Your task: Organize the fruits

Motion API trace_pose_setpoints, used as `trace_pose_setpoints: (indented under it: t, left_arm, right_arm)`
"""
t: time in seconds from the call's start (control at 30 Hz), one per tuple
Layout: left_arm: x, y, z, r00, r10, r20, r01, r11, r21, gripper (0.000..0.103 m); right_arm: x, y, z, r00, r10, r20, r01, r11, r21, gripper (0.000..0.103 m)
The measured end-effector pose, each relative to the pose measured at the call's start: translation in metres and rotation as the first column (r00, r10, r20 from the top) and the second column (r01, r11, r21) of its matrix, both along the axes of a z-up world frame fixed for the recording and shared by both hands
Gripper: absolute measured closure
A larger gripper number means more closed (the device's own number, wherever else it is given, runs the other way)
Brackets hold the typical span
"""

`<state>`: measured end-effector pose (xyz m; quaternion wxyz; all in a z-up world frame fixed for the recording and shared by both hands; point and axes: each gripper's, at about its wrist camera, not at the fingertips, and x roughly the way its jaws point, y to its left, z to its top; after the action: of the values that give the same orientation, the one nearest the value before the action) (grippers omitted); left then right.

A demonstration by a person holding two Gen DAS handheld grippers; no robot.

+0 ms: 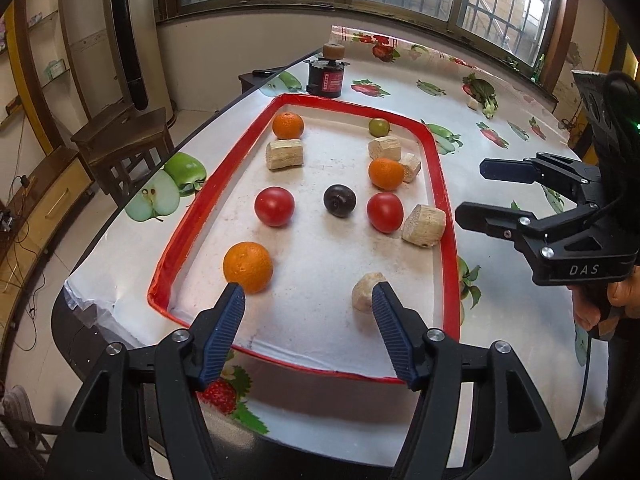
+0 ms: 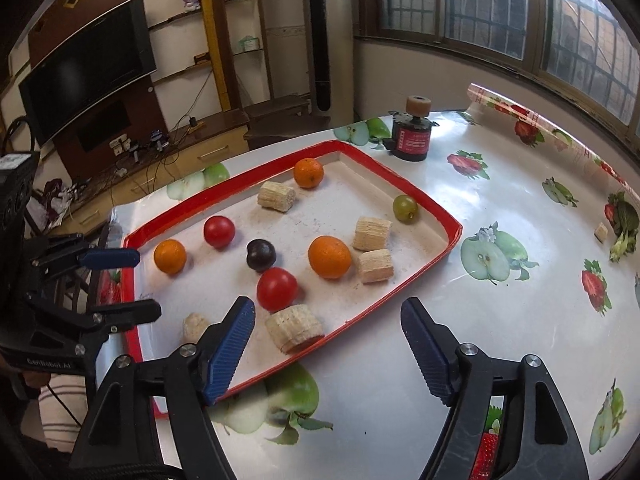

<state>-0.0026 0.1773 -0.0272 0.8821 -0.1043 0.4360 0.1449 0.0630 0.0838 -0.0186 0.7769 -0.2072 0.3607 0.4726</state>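
Fruit-print oilcloth [image 2: 500,320], glossy and white, covers the table under barred windows. On it sits a shallow white tray [image 1: 436,184] with a red rim (rounded corners), and all the fruit lies inside it.

Contents: three dimpled oranges, the nearest [image 1: 248,267] just beyond the left gripper [image 1: 308,294]; two smooth red tomatoes [image 1: 274,206] flanking a dark plum [image 1: 339,199]; one green grape-like fruit [image 1: 379,127] at the far corner; several pale, fibrous cut cylinders [image 1: 424,225] scattered between.

Left gripper: jaws apart, nothing between the ribbed blue pads. Right gripper [image 2: 328,312]: jaws wide, empty, straddling the tray's near rim.

Beyond the tray stands a black-and-red jar [image 2: 412,140] with a cork-coloured cap. Farther back: a television [image 2: 88,76] and shelves.
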Motion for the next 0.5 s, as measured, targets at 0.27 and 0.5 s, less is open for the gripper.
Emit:
trace_pose_setpoints:
  t: [0.27,0.5]
  left_arm:
    - [-0.018,-0.005,0.007,0.999,-0.012,0.044,0.010,0.999,0.048,0.027]
    - [-0.032,-0.008,0.015,0.995,-0.020,0.097,0.013,0.997,0.071,0.027]
  right_arm:
    - [-0.029,-0.009,-0.004,0.985,0.171,0.006,-0.171,0.985,-0.031,0.019]
    - [-0.043,-0.023,-0.003,0.964,0.267,-0.017,-0.267,0.964,0.000,0.019]
